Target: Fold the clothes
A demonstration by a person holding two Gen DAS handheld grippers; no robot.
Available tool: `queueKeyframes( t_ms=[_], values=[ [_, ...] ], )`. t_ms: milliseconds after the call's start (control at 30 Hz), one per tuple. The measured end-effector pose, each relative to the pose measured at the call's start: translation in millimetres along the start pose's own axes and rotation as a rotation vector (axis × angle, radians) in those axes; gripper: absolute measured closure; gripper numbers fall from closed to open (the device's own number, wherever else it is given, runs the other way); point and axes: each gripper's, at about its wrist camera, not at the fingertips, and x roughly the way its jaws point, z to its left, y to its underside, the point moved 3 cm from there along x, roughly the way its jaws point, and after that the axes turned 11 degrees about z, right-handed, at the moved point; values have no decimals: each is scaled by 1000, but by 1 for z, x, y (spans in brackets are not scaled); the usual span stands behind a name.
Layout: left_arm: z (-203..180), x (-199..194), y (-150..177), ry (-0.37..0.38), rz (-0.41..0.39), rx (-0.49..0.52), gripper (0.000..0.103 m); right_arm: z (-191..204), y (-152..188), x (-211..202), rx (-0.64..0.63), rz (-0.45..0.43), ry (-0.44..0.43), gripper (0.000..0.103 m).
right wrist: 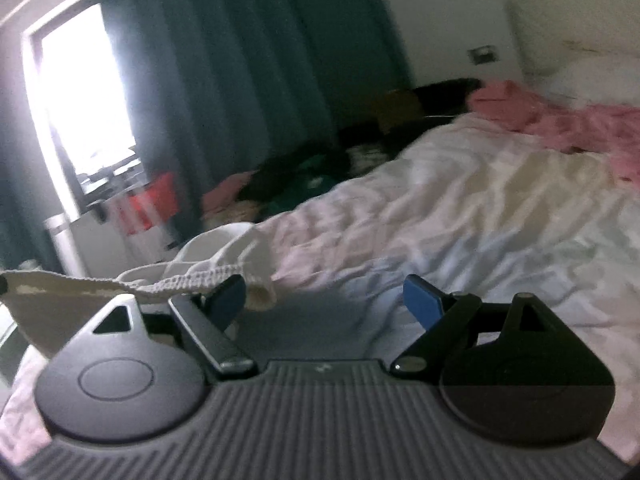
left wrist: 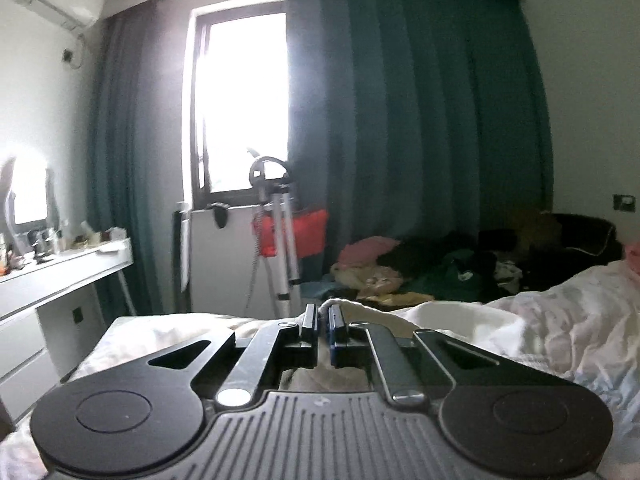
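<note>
My left gripper (left wrist: 323, 320) is shut on a thin edge of a white garment (left wrist: 362, 307), which sticks up between the two fingertips over the bed. In the right wrist view the same white garment (right wrist: 68, 304) hangs stretched from the left, and its ribbed hem (right wrist: 192, 280) runs across to my right gripper's left finger (right wrist: 226, 300). The hem's end lies against that blue pad. My right gripper (right wrist: 324, 300) stands wide open, nothing between its fingers, low over the rumpled white duvet (right wrist: 460, 208).
A pink garment (right wrist: 560, 120) lies further up the bed. A dark pile of mixed clothes (left wrist: 440, 268) sits beyond the bed's far edge under the teal curtain (left wrist: 420, 120). A tripod (left wrist: 276, 240) stands by the window, and a white desk (left wrist: 60, 272) is at left.
</note>
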Motion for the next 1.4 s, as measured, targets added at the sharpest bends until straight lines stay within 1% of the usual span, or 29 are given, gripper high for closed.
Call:
queueKeyframes(
  t_ms=[100, 167, 267, 367, 433, 467, 533, 600, 733, 767, 833, 900, 933, 1000, 1033, 1067, 1167, 1200, 1233, 1300, 1333, 1367, 1400],
  values=[
    [53, -15, 2, -20, 20, -13, 98, 18, 4, -5, -59, 24, -76, 16],
    [86, -22, 6, -46, 28, -17, 98, 29, 8, -4, -80, 61, -137, 16],
    [131, -28, 18, -96, 47, -37, 99, 40, 15, 4, -74, 139, -219, 16],
    [168, -21, 37, -105, 105, -107, 99, 49, 25, 21, -55, 241, -263, 16],
    [182, -14, 47, -102, 133, -138, 99, 56, 35, 35, -59, 323, -283, 16],
    [189, -11, 52, -100, 146, -152, 98, 63, 41, 41, -83, 353, -288, 16],
    [191, -5, 57, -94, 155, -167, 98, 81, 52, 49, -160, 384, -286, 16],
    [193, 1, 63, -88, 165, -183, 98, 102, 64, 58, -246, 401, -287, 23],
    [195, 19, 72, -77, 196, -208, 98, 145, 94, 74, -422, 428, -294, 26],
    [197, 24, 73, -75, 206, -219, 98, 151, 100, 79, -456, 431, -290, 28],
    [200, 33, 76, -70, 227, -242, 98, 162, 112, 91, -519, 432, -258, 31],
    [205, 39, 78, -58, 243, -290, 98, 168, 121, 99, -590, 446, -239, 31],
    [208, 41, 78, -52, 246, -305, 98, 170, 123, 102, -607, 441, -232, 32],
    [211, 42, 78, -45, 249, -317, 98, 169, 117, 101, -570, 385, -209, 41],
    [210, 42, 78, -41, 252, -312, 98, 167, 112, 99, -542, 347, -205, 41],
    [208, 43, 78, -38, 255, -306, 98, 163, 102, 94, -495, 291, -213, 42],
    [202, 42, 79, -24, 263, -284, 98, 152, 76, 76, -374, 115, -238, 50],
    [198, 42, 79, -19, 265, -270, 98, 151, 71, 73, -359, 84, -245, 52],
    [195, 42, 79, -19, 265, -252, 98, 151, 67, 72, -349, 67, -252, 53],
    [187, 41, 81, -15, 270, -216, 98, 154, 68, 75, -372, 91, -247, 72],
    [183, 40, 81, -13, 274, -198, 97, 156, 70, 76, -391, 107, -238, 74],
    [181, 41, 83, -11, 280, -186, 97, 158, 72, 77, -412, 116, -225, 80],
    [178, 40, 84, -10, 287, -176, 97, 159, 73, 76, -427, 122, -216, 83]
  ],
)
